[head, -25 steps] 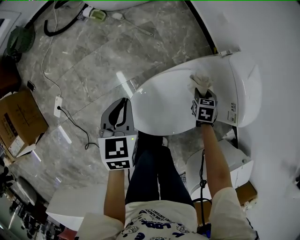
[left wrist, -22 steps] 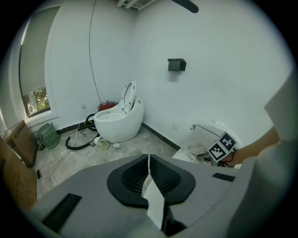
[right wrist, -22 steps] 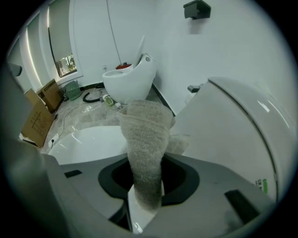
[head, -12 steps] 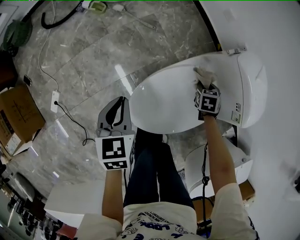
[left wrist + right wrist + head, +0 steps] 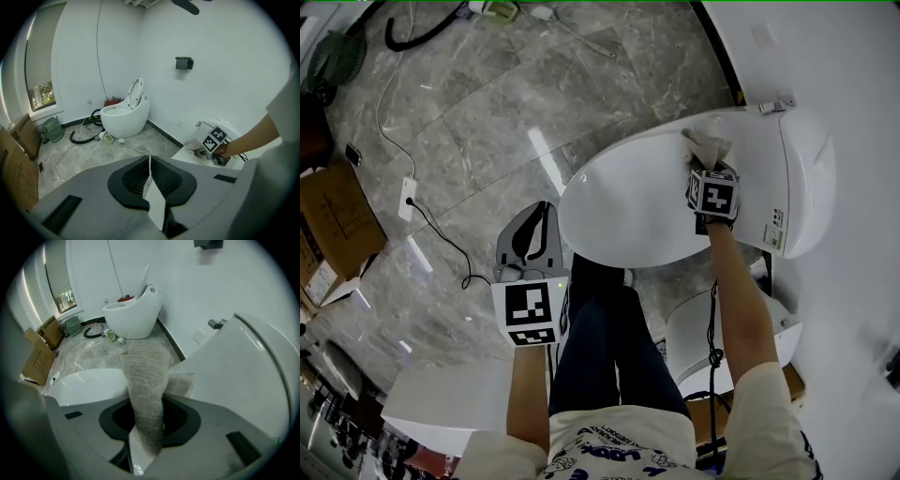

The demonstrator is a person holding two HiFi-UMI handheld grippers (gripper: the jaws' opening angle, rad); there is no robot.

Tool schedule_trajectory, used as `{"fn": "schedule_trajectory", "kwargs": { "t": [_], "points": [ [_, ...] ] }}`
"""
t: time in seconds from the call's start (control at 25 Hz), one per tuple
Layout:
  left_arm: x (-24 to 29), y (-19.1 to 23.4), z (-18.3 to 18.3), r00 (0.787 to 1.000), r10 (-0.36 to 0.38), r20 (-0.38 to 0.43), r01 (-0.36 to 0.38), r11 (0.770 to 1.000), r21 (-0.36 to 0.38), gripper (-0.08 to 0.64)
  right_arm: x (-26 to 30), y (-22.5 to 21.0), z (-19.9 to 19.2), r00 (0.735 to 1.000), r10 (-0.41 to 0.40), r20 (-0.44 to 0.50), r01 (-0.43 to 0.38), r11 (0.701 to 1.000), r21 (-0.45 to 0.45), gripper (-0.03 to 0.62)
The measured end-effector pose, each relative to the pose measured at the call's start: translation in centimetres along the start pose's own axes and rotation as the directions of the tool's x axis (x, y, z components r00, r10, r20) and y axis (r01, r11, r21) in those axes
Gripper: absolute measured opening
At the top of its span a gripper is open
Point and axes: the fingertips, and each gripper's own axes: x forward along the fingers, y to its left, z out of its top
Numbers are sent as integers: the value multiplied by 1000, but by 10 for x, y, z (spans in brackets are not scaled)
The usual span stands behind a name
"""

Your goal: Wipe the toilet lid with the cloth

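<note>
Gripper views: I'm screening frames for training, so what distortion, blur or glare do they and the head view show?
Left gripper view: fisheye bowing, dark corners, jaws blurry. Right gripper view: same bowing, cloth soft near the lens. Head view: glare streak on the marble floor; white toilet lid shows little detail.

L gripper [image 5: 538, 214] held low in front of my L side, jaws pointing fwd. L forearm [image 5: 528, 394] bare, running nearly straight ahead, marker cube [image 5: 531, 309] facing up at me. L jaws pressed together, nothing btw them. R arm [image 5: 741, 309] reaches further fwd, close to full stretch, bare below a short pale sleeve [image 5: 748, 403]. R gripper [image 5: 705, 167] at the end of it, its cube on top. R jaws clamped on the cloth [image 5: 145, 380], which pokes out past the tips. Grippers well apart, R ahead of L.
</note>
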Motion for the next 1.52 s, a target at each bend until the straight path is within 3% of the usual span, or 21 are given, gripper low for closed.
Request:
{"fn": "schedule_trajectory", "kwargs": {
  "t": [0.16, 0.64, 1.12, 1.52],
  "points": [
    [-7, 1, -6, 1000, 13, 3, -13, 1000, -13, 15, 3, 21, 7, 1000, 14, 3, -14, 997, -73, 112],
    [-31, 23, -29, 998, 65, -4, -65, 996, -56, 15, 3, 99, 18, 996, 83, 30, -77, 983, -165, 109],
    [-41, 24, -36, 997, 80, 7, -80, 994, -70, 15, -7, 194, 7, 980, 195, 38, -168, 918, -360, 109],
    [-48, 30, -50, 995, 101, -9, -101, 992, -82, 15, -14, 251, -13, 962, 272, 21, -236, 869, -435, 110]
  ]
}}
